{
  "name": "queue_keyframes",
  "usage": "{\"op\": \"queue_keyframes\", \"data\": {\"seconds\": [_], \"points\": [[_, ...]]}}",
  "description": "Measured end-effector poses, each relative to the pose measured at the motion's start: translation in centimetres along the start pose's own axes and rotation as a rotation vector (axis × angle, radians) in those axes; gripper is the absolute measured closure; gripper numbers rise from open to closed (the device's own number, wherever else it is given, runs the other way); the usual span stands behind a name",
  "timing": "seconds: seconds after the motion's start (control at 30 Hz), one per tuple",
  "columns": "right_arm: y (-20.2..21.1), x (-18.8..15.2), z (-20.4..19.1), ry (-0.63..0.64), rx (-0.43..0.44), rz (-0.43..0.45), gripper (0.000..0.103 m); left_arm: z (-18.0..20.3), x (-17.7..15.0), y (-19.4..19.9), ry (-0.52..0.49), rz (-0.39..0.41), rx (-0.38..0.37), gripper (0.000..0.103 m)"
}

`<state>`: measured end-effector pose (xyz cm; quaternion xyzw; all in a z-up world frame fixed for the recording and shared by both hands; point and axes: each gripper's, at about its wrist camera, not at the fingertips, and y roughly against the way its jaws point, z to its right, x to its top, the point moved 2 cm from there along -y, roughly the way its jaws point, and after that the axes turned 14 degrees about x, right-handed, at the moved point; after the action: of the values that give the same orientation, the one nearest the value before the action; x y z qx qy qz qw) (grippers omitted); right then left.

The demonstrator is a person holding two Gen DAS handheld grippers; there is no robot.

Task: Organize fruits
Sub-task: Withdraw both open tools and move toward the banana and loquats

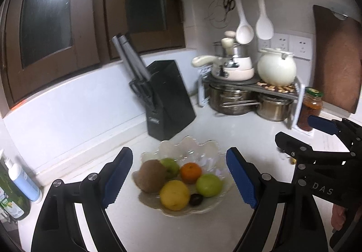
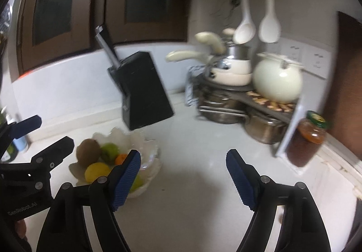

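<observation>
Bare white counter (image 2: 192, 195) lies open under and ahead of the right gripper (image 2: 183, 180), running clear up to the back corner. On its left stands the scalloped glass bowl (image 1: 192, 148) heaped with fruit, just under the left gripper (image 1: 179, 178), whose wide-spread fingers have nothing between them. Behind the bowl the black knife block (image 1: 168, 100) leans with handles jutting up-left. The corner is crowded: a rack of steel pots (image 1: 235, 99), a white kettle (image 1: 276, 69), hanging ladles (image 1: 243, 28). A jar (image 2: 308, 139) and a brown board (image 1: 334, 57) close off the right side.
</observation>
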<state>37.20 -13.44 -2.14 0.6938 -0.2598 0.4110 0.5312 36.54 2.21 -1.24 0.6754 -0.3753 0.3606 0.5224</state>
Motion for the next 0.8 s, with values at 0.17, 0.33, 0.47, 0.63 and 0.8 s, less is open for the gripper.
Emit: {"op": "queue_keyframes", "data": {"seconds": [0.17, 0.33, 0.47, 0.63, 0.8], "points": [[2.7, -0.7, 2.2, -0.042, -0.057, 0.032, 0.024, 2.8, 0.4, 1.4, -0.017, 0.021, -0.057, 0.018], [5.1, -1.6, 5.3, -0.105, -0.127, 0.051, 0.024, 6.3, 0.8, 2.5, -0.038, 0.041, -0.130, 0.018], [7.0, -2.4, 7.6, -0.141, -0.196, 0.064, 0.024, 9.0, 1.0, 2.9, -0.052, 0.045, -0.186, 0.018], [9.3, -3.3, 10.2, -0.182, -0.273, 0.082, 0.024, 12.1, 1.1, 3.6, -0.077, 0.055, -0.249, 0.018], [10.8, -4.6, 12.1, -0.222, -0.330, 0.091, 0.024, 14.8, 0.8, 3.8, -0.117, 0.062, -0.288, 0.018]]}}
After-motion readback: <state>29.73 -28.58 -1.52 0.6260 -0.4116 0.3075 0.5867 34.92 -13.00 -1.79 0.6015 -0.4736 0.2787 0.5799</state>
